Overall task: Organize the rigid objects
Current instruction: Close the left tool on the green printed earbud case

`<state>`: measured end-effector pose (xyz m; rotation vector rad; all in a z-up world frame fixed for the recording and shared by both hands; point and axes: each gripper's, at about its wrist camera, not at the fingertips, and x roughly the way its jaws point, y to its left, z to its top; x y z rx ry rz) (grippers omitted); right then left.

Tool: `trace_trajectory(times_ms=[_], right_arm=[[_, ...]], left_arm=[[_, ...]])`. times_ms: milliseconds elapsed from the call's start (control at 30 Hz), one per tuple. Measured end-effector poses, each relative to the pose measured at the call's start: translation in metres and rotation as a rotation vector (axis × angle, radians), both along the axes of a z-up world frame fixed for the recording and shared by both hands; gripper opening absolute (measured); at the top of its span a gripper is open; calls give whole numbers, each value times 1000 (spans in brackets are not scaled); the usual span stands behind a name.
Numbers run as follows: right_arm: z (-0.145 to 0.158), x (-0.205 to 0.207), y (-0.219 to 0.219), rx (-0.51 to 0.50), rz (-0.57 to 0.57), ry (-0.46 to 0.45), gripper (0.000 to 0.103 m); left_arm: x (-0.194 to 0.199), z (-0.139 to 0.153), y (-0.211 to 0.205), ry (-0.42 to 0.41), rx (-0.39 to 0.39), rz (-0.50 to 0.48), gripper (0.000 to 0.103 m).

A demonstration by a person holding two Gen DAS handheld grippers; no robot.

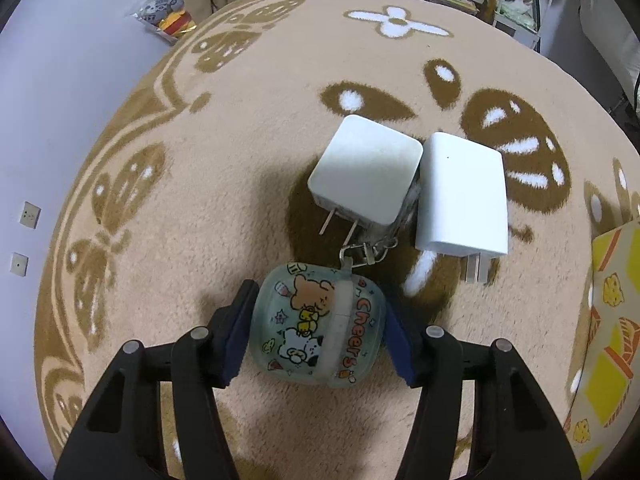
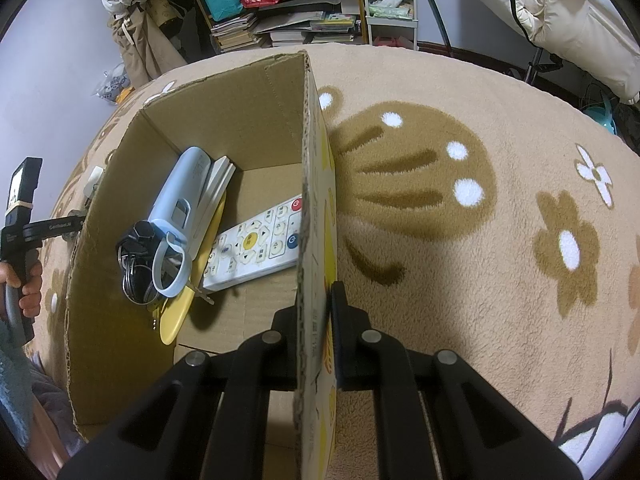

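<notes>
Right gripper [image 2: 316, 316] clamped on the cardboard box [image 2: 224, 128] wall to steady it; left gripper [image 1: 318, 328] bracketing the earbud case [image 1: 318, 326] on the rug [image 1: 240, 120], pads seemingly touching, ready for boxing.

black left gripper [image 1: 318, 332] with navy pads [image 1: 236, 336], silver pivot pins; right gripper [image 2: 316, 312] black too; teal sleeve [image 2: 12, 384].

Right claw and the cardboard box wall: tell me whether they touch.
Touching. The right wrist view shows the right claw clamped on the cardboard box wall, one finger inside, one outside, no gap visible.
</notes>
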<state>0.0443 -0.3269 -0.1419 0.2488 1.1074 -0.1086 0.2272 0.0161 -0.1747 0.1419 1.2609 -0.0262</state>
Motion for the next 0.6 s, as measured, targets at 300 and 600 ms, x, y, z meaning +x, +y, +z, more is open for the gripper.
trace_trajectory(times_ms=[300, 600], right_arm=[[-1, 1, -3, 1, -3, -1, 11], [-1, 0, -5, 4, -6, -1, 11]], left_arm=[[-21, 43, -12, -99, -15, -41, 58], [-44, 78, -29, -178, -7, -95, 58]])
